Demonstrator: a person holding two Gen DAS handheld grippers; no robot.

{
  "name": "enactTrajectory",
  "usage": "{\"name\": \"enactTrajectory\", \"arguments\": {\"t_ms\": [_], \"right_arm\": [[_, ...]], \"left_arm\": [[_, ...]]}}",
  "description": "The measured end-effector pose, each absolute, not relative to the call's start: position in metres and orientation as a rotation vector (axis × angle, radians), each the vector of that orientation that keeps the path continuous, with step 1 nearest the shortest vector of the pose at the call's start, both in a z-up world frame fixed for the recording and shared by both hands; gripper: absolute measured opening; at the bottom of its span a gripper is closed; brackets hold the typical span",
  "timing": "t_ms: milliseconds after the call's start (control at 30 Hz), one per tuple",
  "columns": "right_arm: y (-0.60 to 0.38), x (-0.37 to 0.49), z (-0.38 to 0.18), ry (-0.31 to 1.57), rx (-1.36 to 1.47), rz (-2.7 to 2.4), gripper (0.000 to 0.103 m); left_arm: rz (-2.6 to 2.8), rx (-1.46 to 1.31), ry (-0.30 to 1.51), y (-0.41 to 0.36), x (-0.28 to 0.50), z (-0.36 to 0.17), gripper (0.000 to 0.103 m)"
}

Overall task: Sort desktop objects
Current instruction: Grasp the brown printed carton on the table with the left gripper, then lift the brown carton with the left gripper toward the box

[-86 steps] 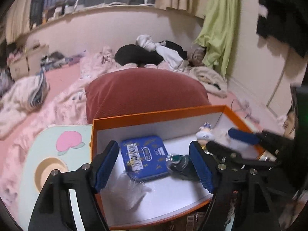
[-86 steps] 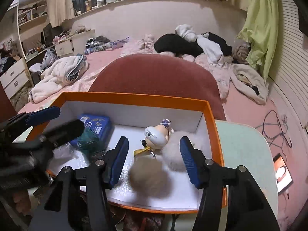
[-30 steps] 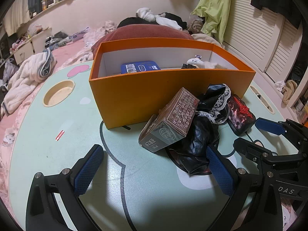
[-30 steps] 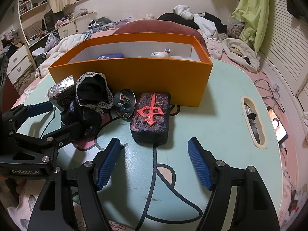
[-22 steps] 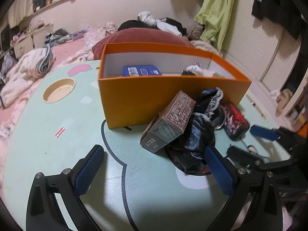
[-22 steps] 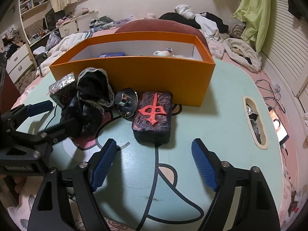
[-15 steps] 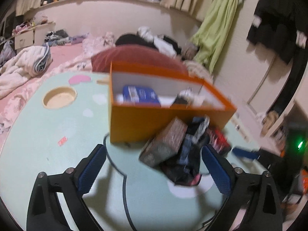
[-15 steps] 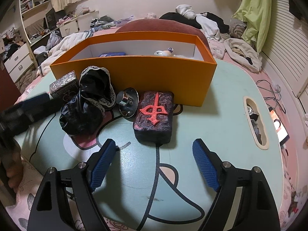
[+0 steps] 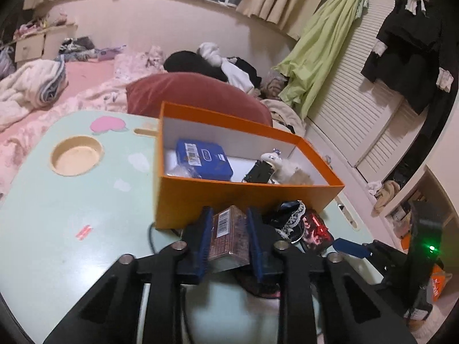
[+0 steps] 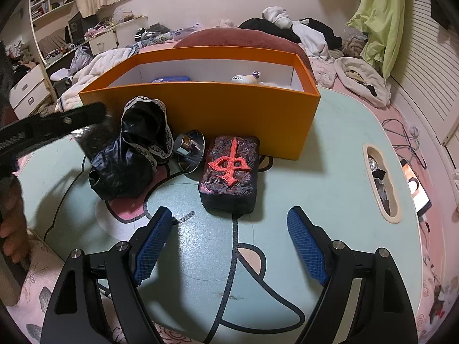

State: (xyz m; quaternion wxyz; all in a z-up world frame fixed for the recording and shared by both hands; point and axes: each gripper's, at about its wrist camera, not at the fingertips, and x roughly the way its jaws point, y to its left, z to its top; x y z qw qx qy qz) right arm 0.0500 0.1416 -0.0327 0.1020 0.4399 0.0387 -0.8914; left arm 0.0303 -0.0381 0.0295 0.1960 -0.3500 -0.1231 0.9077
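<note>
the left tongs (image 9: 228, 236) have just closed and now clamp a small brown box (image 9: 229, 236) with a barcode label, lifted just in front of the orange box (image 9: 243, 197); its lower end is hidden behind the blue pads, and the print on it is too small to read. in the right view those tongs show only as a dark blurred bar at the left edge, so the small box cannot be made out there. the right tongs (image 10: 229, 246) stand apart over the pale green counter (image 10: 330, 172), holding nothing. ahead of them lie a crumpled black lace-trimmed cloth (image 10: 132, 154), a shiny metal disc (image 10: 190, 150) and a padded dark pouch (image 10: 231, 172) with a raised red emblem. inside the orange box, a flat blue packet (image 9: 202, 159) and a white figurine (image 9: 271, 159) are partly hidden by its wall.
</note>
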Motion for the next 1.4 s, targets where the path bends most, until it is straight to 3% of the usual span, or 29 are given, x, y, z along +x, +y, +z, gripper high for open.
{"name": "enactTrajectory", "arguments": {"t_ms": [267,333,400,467,767,1400], "right_arm": [[0.142,0.05,-0.033,0.114,1.299,-2.632,0.082],[0.142,0.05,-0.033,0.114,1.299,-2.632,0.082],[0.142,0.05,-0.033,0.114,1.299,-2.632,0.082],[0.142,0.05,-0.033,0.114,1.299,-2.631,0.082],[0.142,0.051,-0.033,0.114,1.298,-2.632,0.082],[0.142,0.051,-0.033,0.114,1.297,-2.632,0.082]], "left_arm": [[2.562,-1.076,-0.166,-0.049,0.043,0.048,0.01],[2.575,-1.1,-0.165,-0.05,0.04,0.038,0.022],[2.558,-1.12,-0.215,-0.05,0.037,0.025,0.057],[2.555,-1.098,-0.246,-0.048,0.038,0.018,0.066],[2.568,-1.133,-0.188,-0.036,0.032,0.003,0.067],[2.558,-1.103,-0.389,-0.061,0.032,0.008,0.068]]}}
